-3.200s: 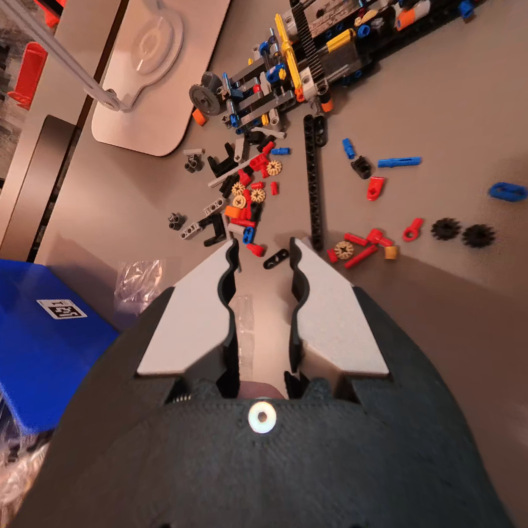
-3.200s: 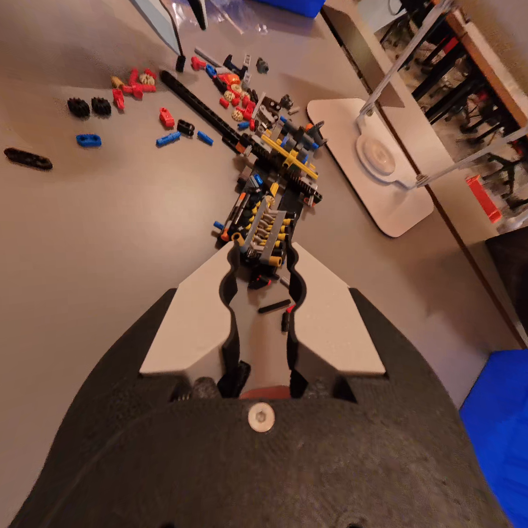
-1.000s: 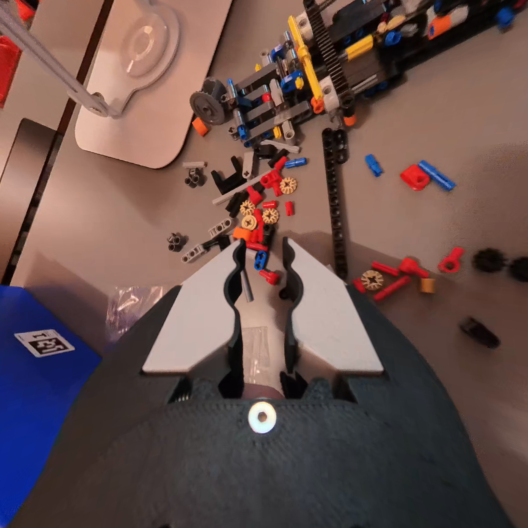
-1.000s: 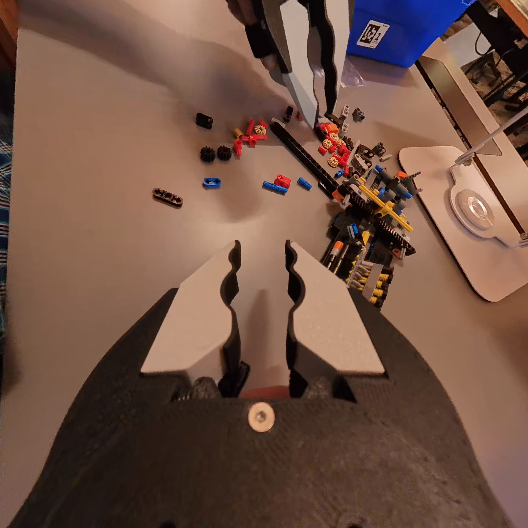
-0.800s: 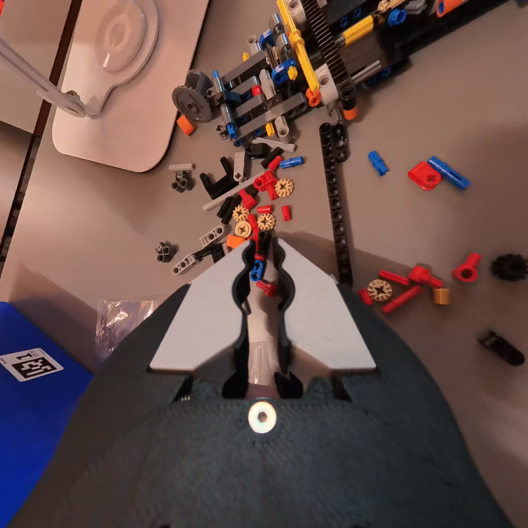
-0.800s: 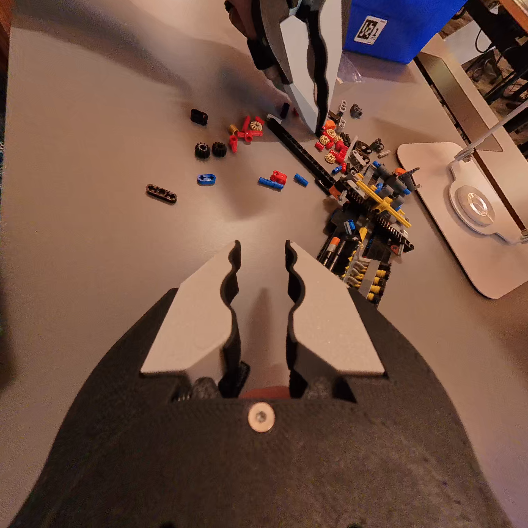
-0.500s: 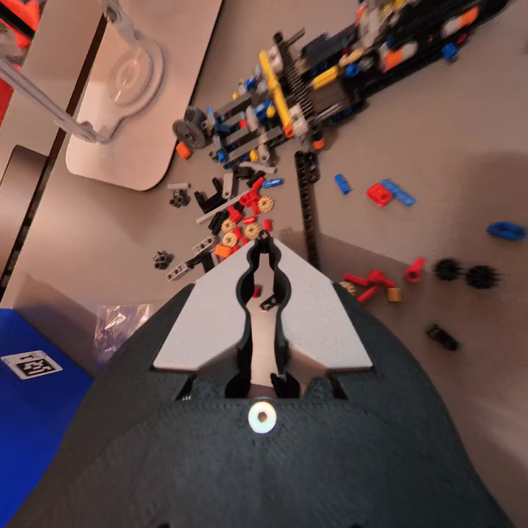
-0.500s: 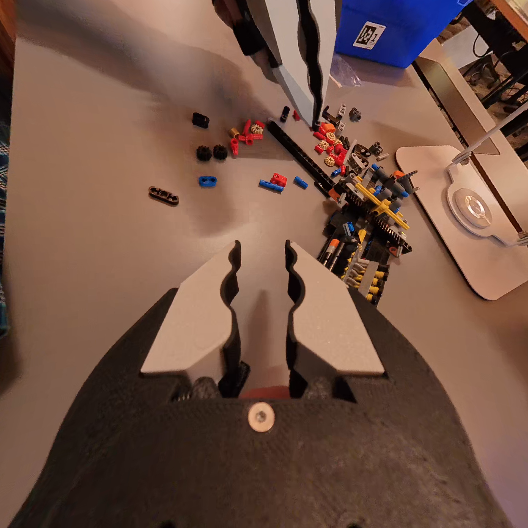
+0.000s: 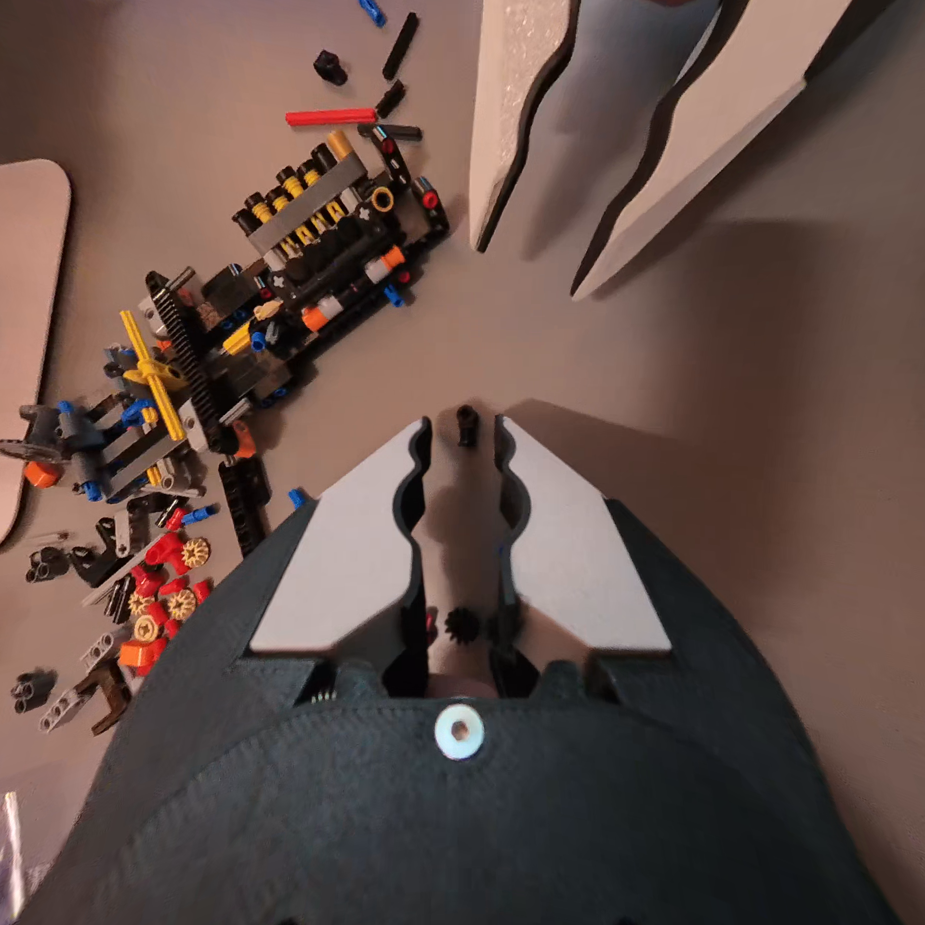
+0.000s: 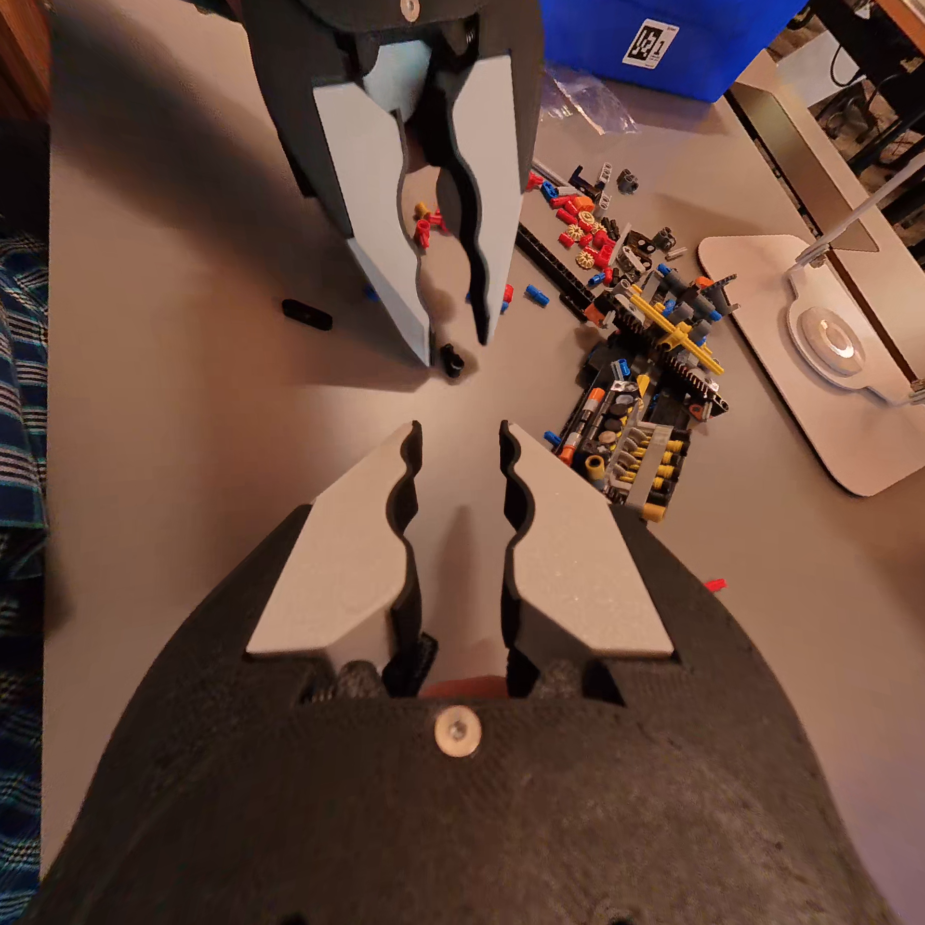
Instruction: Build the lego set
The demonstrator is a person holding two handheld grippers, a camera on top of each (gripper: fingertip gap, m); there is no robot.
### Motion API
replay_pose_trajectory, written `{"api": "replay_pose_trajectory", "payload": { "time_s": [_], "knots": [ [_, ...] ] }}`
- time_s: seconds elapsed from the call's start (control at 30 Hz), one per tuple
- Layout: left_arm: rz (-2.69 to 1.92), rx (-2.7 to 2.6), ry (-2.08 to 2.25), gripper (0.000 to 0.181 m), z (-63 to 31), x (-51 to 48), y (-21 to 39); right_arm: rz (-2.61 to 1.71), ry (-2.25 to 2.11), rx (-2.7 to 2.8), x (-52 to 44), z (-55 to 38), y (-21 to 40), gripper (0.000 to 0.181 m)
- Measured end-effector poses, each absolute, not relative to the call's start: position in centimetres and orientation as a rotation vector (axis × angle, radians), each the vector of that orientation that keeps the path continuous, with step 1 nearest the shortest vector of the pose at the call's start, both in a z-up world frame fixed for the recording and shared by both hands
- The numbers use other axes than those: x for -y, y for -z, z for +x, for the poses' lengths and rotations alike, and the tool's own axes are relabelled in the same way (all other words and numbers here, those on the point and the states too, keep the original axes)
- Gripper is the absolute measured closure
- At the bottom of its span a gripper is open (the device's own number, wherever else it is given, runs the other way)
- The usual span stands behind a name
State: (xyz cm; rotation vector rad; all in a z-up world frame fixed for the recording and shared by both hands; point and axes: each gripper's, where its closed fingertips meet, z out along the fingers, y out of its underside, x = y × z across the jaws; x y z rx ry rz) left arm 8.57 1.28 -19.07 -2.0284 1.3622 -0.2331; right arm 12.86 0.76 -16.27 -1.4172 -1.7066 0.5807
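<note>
**Left wrist view: a small black pin lay between parted tips**

In the left wrist view, the left gripper [image 9: 463, 425] was seen with its two fingers parted by a moderate gap, and nothing was held between them. A small black connector pin [image 9: 466, 425] lay on the grey table [image 9: 650, 375] just at the fingertips — whether the tips touched it could not be told. Further back in the gap, near the base of the fingers, a small black gear [image 9: 461, 624] was visible on the table.

The partly built lego model [image 9: 280, 300] was placed to the left of this gripper, well apart from it. It was made of black beams, a long black toothed rack, a yellow cross axle and a grey block with yellow pins. A heap of loose parts [image 9: 160, 590] — red, tan, orange and black pieces — was spread at the lower left of the model. A red axle [image 9: 330, 117] lay beyond the model.

In the right wrist view, the right gripper [image 10: 458, 435] was also open, with a wider gap and with nothing in it. The left gripper [image 10: 453, 340] was seen opposite, pointing down, and the black pin [image 10: 452, 359] lay at its tips. The model [image 10: 645, 395] was at the right side. A blue bin [image 10: 650, 40] with a square marker stood at the far edge of the table, and a clear plastic bag [image 10: 580, 105] was beside it.
</note>
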Motion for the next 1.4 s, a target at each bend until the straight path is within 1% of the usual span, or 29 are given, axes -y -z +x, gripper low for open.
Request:
{"api": "replay_pose_trajectory", "payload": {
  "time_s": [0.1, 0.27, 0.37, 0.5, 0.7, 0.73, 1.1, 1.4],
  "knots": [
    [-2.020, -1.302, 0.235, 0.152, 7.4, -1.8, 17.5, -1.416, -0.588, 1.698, -0.9, 13.1, 16.2, 0.152],
    [-2.029, -1.186, -0.001, 0.157, 0.1, -6.0, 14.5, -1.420, -0.603, 1.687, -1.1, 13.3, 16.7, 0.152],
    [-2.067, -1.192, -0.103, 0.161, -3.8, -8.9, 15.0, -1.419, -0.610, 1.688, -1.0, 13.3, 16.9, 0.152],
    [-2.101, -1.282, -0.157, 0.165, -5.5, -11.2, 17.0, -1.433, -0.620, 1.681, -1.2, 13.5, 17.2, 0.152],
    [-2.160, -1.366, -0.218, 0.171, -6.4, -12.5, 19.2, -1.440, -0.624, 1.679, -1.4, 13.6, 17.3, 0.152],
    [-2.163, -1.377, -0.187, 0.176, -6.1, -12.4, 19.3, -1.441, -0.625, 1.680, -1.4, 13.6, 17.3, 0.152],
    [-2.197, -1.356, -0.105, 0.181, -5.9, -12.5, 19.4, -1.439, -0.630, 1.676, -1.6, 13.6, 17.2, 0.152],
    [-2.224, -1.323, -0.033, 0.180, -5.7, -12.0, 19.5, -1.438, -0.625, 1.685, -1.5, 13.7, 17.3, 0.152]
  ]
}}
